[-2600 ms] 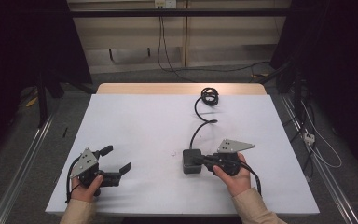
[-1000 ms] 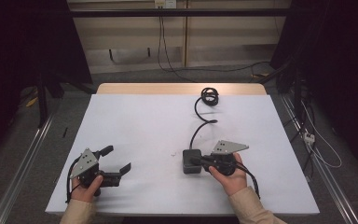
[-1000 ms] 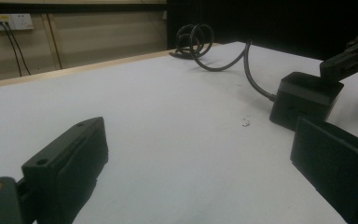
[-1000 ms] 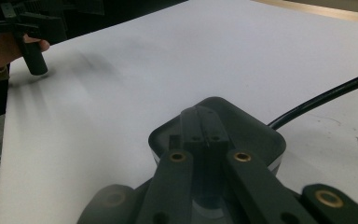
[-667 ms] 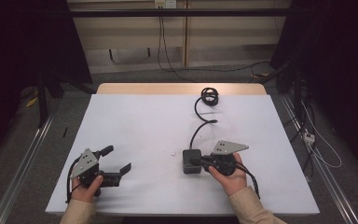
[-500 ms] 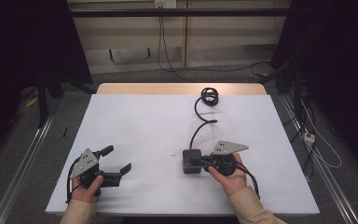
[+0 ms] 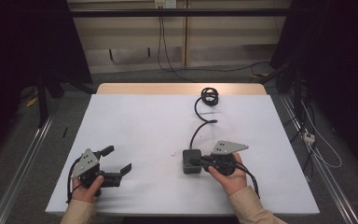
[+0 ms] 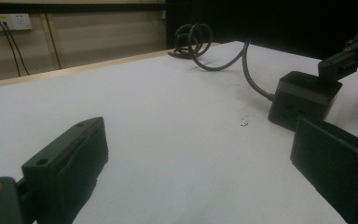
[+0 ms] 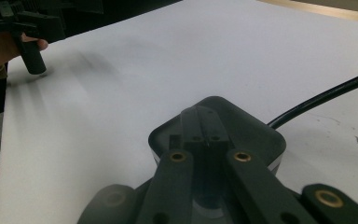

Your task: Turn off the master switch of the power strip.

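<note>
- The dark square power adapter (image 7: pixel 191 161) is seen on the white table (image 7: pixel 135 126), in the near right part, with its black cable (image 7: pixel 200 125) running away to a coil (image 7: pixel 209 96) near the far edge.
- The right gripper (image 7: pixel 196 161) is laid over the adapter's top; in the right gripper view its jaws are pressed together, tips resting on the lid (image 9: pixel 216 123), and nothing is pinched between them.
- The step in hand is judged to be a press or a nudge on the adapter (a grasp is not yet made, since the block lies under the shut tips, not between them).
- If a push is meant, the tips are best kept flat and centred on the top, so that the block is not tipped or spun about its cable end.
- If a lift is meant, the jaws are to be spread first and brought down over two opposite sides of the block, clear of the cable's exit.
- The left gripper (image 7: pixel 116 161) is held low at the near left, well apart from the adapter, its jaws spread with nothing between them; it can be kept there, or brought across to steady the cable.
- Slack in the cable is to be watched (a taut loop could drag the block back).
</note>
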`<action>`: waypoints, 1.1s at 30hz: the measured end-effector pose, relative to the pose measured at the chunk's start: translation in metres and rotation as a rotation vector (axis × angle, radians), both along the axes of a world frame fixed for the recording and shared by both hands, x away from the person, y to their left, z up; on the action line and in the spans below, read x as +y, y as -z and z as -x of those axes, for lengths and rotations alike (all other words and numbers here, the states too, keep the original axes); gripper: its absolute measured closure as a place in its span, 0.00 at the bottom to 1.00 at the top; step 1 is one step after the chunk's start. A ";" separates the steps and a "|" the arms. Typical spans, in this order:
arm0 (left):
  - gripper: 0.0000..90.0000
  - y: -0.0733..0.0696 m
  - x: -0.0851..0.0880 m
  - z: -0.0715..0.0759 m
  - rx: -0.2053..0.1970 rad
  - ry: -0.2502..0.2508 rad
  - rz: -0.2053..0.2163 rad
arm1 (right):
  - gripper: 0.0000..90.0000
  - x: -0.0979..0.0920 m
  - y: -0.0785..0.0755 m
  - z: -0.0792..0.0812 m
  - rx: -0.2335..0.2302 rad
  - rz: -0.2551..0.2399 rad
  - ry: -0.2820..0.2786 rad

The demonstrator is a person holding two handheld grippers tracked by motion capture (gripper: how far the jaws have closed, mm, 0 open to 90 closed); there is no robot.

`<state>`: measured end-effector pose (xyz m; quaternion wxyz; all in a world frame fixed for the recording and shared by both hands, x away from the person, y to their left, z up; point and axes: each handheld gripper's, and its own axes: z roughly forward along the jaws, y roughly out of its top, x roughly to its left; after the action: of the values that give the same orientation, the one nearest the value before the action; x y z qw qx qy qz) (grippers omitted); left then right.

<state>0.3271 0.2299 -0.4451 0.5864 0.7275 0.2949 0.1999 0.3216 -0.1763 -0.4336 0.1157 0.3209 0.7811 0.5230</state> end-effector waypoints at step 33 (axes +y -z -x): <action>0.04 0.000 0.000 0.000 -0.003 0.000 0.001 | 1.00 0.004 -0.001 0.002 -0.010 0.032 0.001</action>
<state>0.3269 0.2303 -0.4449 0.5872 0.7270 0.2938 0.2009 0.3192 -0.1722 -0.4323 0.1248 0.3168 0.7886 0.5120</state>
